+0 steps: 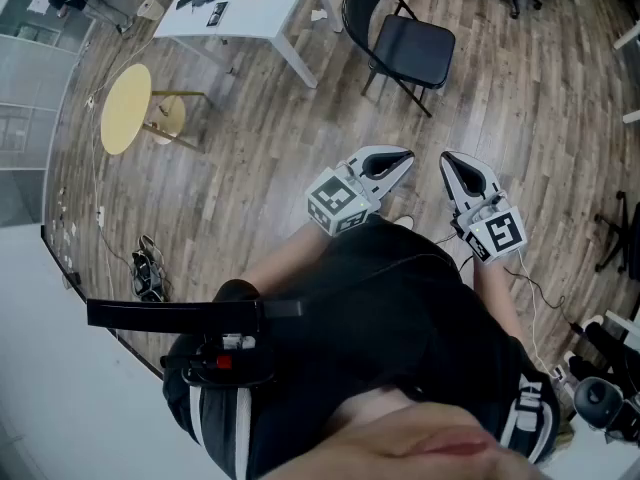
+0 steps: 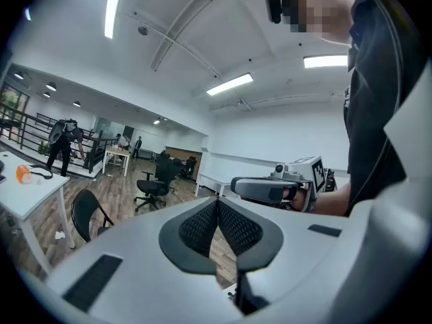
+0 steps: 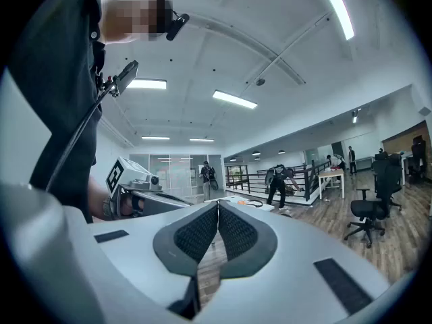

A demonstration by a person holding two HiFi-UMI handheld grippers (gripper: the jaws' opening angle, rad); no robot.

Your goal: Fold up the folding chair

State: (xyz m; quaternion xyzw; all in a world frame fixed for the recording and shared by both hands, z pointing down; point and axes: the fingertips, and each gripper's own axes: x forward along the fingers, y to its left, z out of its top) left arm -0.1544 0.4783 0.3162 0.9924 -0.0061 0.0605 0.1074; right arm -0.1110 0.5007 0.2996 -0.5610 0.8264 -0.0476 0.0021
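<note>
A black metal folding chair [image 1: 400, 43] is shown standing open on the wooden floor [image 1: 250, 183], well apart from the left hand-held gripper [image 1: 405, 157] and right hand-held gripper [image 1: 447, 159], both closed and empty. Folding is judged not yet started.

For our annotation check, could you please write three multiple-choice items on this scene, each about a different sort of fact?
1. The folding chair stands: A beside the white table; B on it; C between the grippers.
2. The round table has a top that is: A red; B yellow; C black.
3. The left gripper and right gripper are: A shut, empty; B wide open; C gripping the chair.
Answers: 1 A, it stands on the floor by the table's leg; 2 B, plainly yellow; 3 A, pads meet, nothing between.
</note>
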